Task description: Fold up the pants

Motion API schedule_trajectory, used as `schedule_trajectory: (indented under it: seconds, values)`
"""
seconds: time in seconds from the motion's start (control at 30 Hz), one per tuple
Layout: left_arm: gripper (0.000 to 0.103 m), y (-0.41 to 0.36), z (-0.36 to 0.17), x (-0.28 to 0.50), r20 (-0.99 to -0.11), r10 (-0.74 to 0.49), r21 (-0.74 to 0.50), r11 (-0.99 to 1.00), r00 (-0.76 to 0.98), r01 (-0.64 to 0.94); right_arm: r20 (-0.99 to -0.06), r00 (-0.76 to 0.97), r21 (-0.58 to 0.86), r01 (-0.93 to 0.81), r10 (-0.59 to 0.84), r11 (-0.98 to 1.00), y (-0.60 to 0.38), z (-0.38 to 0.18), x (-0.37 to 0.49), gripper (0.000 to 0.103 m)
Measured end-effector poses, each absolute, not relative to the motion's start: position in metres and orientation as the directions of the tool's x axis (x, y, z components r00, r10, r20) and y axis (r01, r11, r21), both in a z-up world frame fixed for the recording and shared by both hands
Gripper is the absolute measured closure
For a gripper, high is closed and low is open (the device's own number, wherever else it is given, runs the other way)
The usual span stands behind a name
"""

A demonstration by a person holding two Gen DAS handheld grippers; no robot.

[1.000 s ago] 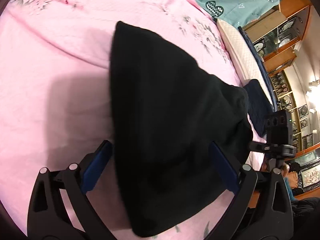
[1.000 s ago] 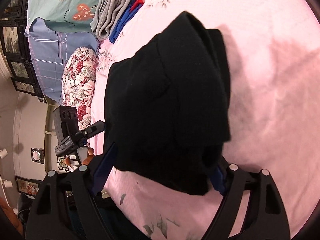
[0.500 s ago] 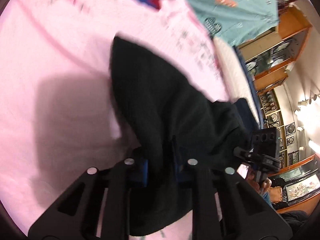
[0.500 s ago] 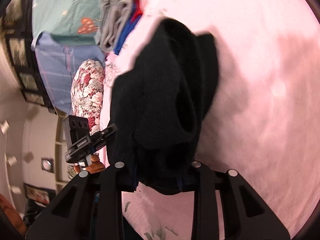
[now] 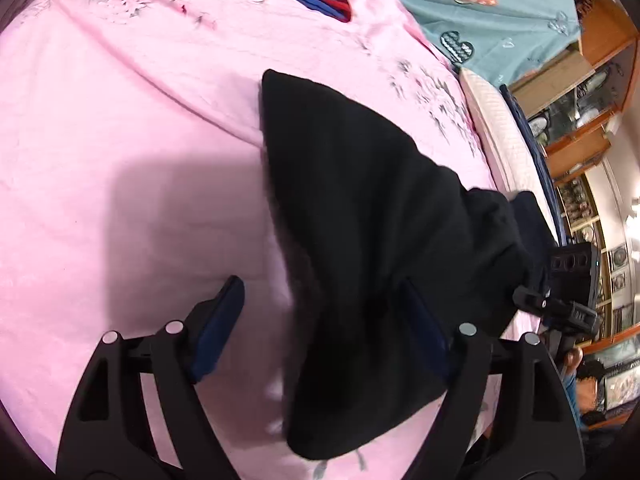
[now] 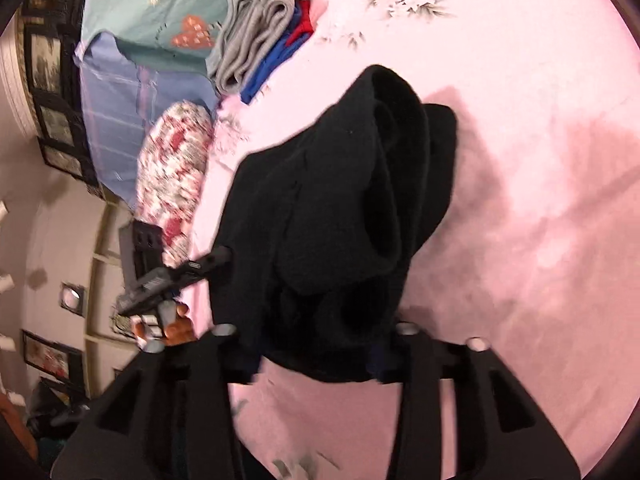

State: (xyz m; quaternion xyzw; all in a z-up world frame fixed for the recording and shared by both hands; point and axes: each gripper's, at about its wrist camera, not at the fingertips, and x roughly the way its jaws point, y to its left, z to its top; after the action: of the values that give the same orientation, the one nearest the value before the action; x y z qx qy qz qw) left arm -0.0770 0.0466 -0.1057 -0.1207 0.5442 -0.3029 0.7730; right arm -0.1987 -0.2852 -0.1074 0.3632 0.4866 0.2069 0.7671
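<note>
Still bunched, the black pants [image 5: 372, 216] — thick, rumpled folds — on pink bedspread [image 5: 120, 140].

Pink floral bedspread [image 5: 120, 128]; folded grey clothes [image 6: 256, 24] near floral pillow [image 6: 172, 168].

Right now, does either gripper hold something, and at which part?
Nothing is gripped. Both the left gripper and the right gripper are opening, jaws astride the near edge of the black pants.
</note>
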Motion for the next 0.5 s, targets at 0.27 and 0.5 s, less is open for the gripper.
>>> schedule_trajectory:
  seconds: [0.27,0.5]
  values:
    - [0.01,0.027,-0.108,-0.079,-0.769,-0.607,-0.507,0.77,0.201,0.386,-0.584,0.423,0.779,0.053,0.693,0.625,-0.282,-0.127,-0.197,0.04]
    - [0.057,0.027,-0.121,-0.074,-0.705,-0.703,-0.638,0.685,0.091,0.352,-0.529,0.405,0.827,0.045,0.746,0.561,-0.271,-0.135,-0.188,0.072]
